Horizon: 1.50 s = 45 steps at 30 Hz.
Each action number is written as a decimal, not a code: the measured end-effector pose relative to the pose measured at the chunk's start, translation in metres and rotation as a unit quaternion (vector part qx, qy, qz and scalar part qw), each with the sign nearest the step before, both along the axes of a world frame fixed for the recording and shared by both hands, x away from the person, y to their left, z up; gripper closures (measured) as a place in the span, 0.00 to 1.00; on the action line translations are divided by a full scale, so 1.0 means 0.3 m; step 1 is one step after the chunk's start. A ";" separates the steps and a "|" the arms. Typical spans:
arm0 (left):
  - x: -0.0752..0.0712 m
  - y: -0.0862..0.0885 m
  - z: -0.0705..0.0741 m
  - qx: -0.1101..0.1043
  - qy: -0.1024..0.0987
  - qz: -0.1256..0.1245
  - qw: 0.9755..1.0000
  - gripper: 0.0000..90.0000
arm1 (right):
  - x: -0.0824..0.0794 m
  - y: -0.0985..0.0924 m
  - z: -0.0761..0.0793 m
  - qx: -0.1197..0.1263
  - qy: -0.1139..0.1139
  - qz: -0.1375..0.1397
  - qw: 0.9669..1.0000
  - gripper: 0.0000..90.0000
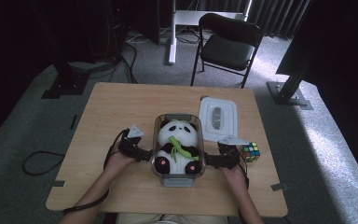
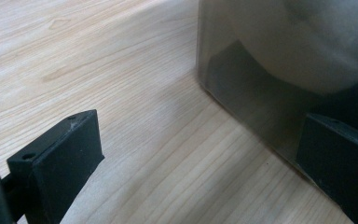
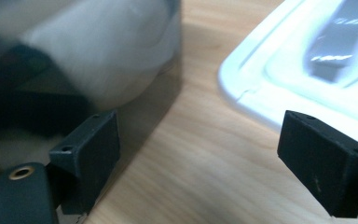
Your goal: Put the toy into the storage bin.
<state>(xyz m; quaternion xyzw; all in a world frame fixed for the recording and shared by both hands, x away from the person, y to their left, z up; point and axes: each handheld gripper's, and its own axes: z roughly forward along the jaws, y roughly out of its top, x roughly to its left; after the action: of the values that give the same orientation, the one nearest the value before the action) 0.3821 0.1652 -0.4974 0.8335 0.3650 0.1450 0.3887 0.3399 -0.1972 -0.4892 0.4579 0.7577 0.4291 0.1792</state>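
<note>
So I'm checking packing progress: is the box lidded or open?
Open. The box holds the panda uncovered, and its white lid lies on the table beside it.

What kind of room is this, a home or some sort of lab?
Probably a recording lab or studio rather than a home: dark curtains hang behind, metal stand bases are fixed to the grey carpet, cables trail across it, and a folding chair faces one wooden table.

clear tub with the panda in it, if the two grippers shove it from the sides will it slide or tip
The clear tub would probably slide: it sits flat and low on smooth wood. Its load, a plush panda, looks light, so it should move easily. The glossy walls may be slippery for the open left gripper and right gripper.
</note>
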 end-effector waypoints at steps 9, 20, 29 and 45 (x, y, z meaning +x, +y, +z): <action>0.004 0.006 -0.017 -0.013 -0.010 -0.001 1.000 0.02 | -0.033 -0.063 0.068 0.010 -0.030 -0.025 0.999 0.13; 0.002 0.011 -0.023 -0.009 -0.015 -0.001 1.000 0.02 | -0.072 -0.224 0.091 -0.015 -0.053 -0.127 0.990 0.13; 0.006 0.012 -0.018 -0.013 -0.017 0.001 1.000 0.02 | -0.098 -0.325 0.044 -0.030 -0.025 -0.177 0.983 0.14; 0.006 0.006 -0.016 -0.015 -0.016 -0.002 1.000 0.02 | -0.093 -0.357 -0.028 -0.044 0.011 -0.207 0.977 0.16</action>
<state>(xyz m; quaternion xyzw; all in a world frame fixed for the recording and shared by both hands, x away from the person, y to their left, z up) 0.3839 0.1671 -0.5021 0.8258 0.3595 0.1520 0.4070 0.3120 -0.3042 -0.4976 0.6013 0.6664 0.3442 0.2755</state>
